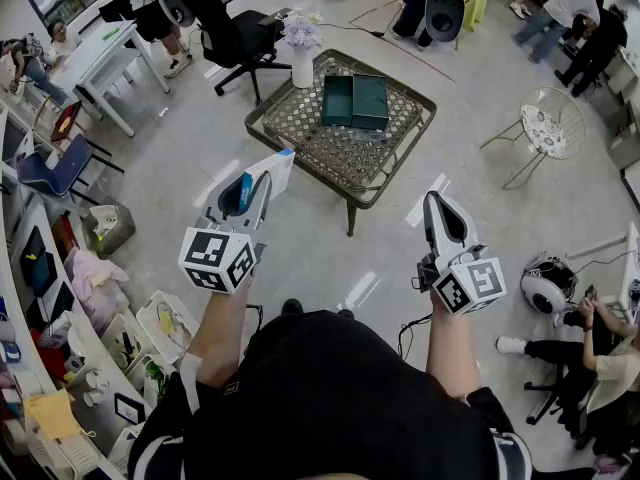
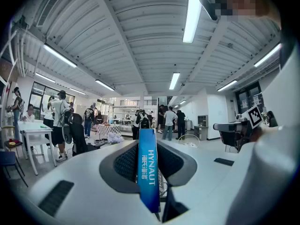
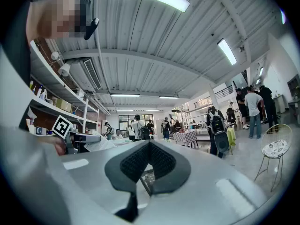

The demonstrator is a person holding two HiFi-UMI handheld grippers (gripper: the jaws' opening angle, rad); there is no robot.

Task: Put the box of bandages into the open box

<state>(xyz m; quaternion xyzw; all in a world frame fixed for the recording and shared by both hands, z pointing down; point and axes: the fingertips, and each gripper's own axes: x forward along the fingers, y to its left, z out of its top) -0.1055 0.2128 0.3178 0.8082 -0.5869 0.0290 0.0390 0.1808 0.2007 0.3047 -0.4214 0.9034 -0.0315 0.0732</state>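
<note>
The box of bandages (image 1: pixel 274 172), white with a blue edge, is clamped between the jaws of my left gripper (image 1: pixel 262 184), which is shut on it and held level above the floor. In the left gripper view the box's blue edge (image 2: pixel 147 170) stands upright between the pads, printed HYNAUT. The open green box (image 1: pixel 355 101) lies on the wicker table (image 1: pixel 300 118), ahead and to the right of that gripper. My right gripper (image 1: pixel 434 204) is shut with nothing in it, short of the table's near right corner. In the right gripper view its pads (image 3: pixel 140 161) meet at the tips.
A white vase of flowers (image 1: pixel 301 56) stands at the table's far left corner. A black office chair (image 1: pixel 235 33) is behind the table, and a round wire chair (image 1: pixel 548 128) is to its right. Shelves and bins (image 1: pixel 60 298) line the left. A person (image 1: pixel 590 358) sits at the right.
</note>
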